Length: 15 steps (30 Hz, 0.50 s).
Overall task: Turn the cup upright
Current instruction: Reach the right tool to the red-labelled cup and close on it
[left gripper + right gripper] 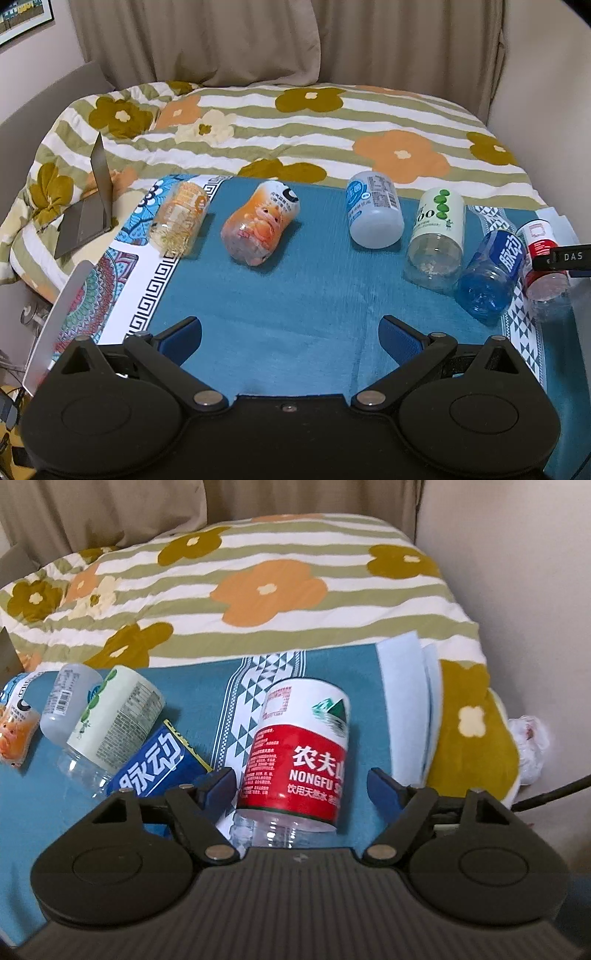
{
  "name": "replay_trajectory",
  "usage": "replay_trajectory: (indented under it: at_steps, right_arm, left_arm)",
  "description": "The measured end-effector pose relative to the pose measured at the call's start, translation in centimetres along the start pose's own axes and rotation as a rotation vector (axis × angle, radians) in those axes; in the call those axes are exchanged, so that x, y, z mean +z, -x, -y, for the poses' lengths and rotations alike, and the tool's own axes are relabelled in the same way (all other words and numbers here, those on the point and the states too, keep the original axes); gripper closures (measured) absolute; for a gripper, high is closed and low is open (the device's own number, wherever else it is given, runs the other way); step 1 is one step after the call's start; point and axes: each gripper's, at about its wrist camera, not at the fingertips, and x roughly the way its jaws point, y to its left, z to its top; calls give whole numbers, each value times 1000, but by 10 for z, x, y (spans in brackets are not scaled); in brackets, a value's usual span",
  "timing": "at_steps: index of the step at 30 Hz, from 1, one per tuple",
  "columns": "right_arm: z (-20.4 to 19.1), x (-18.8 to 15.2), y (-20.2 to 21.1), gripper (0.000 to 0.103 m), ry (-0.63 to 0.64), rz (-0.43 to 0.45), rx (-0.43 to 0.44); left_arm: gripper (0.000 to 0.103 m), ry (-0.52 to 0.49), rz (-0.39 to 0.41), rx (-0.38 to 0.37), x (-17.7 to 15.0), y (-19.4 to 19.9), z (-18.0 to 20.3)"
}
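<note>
Teal patterned cloth [280, 295] spread over a flowered quilt [258, 587], curtains behind. Red-and-white Nongfu cup [295, 753], a cut bottle section, lying on its side at the cloth's right end, long axis running away from the camera, clear end nearest, label reading "NONGFU S…" with Chinese characters. Sits right between the wide-spread fingers of the right gripper [301, 786], left pad close to its flank, right pad apart; no grip yet. Clearly the nearer tool; likely next a squeeze across the label, then a tip-up. Left gripper [290, 339] well away over bare cloth, jaws wide, holding nothing. Just beside, blue cup [155, 771], then green-dotted white cup [118, 716], pale cup [373, 214], orange cartoon cup [258, 225], yellowish clear cup [179, 218], all lying down
</note>
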Motion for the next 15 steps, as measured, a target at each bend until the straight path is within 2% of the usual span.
replay_trajectory:
  at_steps: [8, 15]
  right_arm:
    - [1, 0, -18, 21, 1, -35, 36]
    - [3, -1, -12, 23, 11, -17, 49]
  left_arm:
    - [0, 7, -10, 9, -2, -5, 9]
    - [0, 9, 8, 10, -1, 2, 8]
